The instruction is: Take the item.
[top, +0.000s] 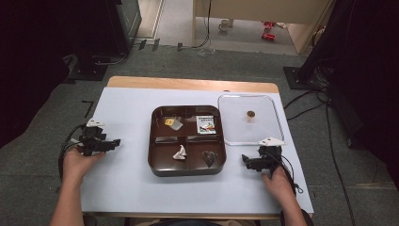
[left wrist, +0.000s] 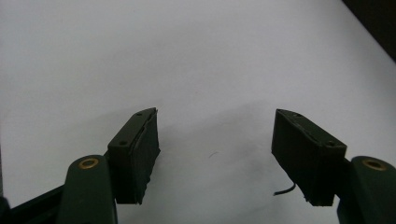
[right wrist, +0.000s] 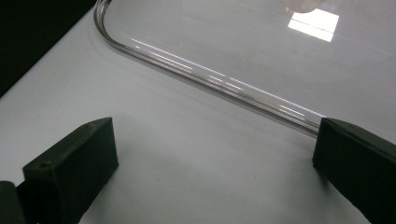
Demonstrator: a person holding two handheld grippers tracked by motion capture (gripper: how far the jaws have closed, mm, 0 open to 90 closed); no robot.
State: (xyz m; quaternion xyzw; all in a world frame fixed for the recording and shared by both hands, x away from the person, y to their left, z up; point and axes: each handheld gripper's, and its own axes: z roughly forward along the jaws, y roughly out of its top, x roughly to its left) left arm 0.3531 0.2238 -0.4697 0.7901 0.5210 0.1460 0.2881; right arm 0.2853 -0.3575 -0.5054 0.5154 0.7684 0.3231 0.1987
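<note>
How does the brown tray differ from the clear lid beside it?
The brown tray is dark and opaque, while the clear lid is see-through, so the white table cover shows through it. The tray is split into four compartments that hold small items; the lid is undivided, with one small brown knob at its middle. The tray sits mid-table, and the lid lies to its right, slightly farther away. Both are square with rounded corners and similar in size.

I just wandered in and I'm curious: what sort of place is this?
Probably a lab or workshop recording hand tasks. A person holds a cabled left gripper and right gripper over a white-covered table, with dark equipment stands and loose cables on the carpet.
</note>
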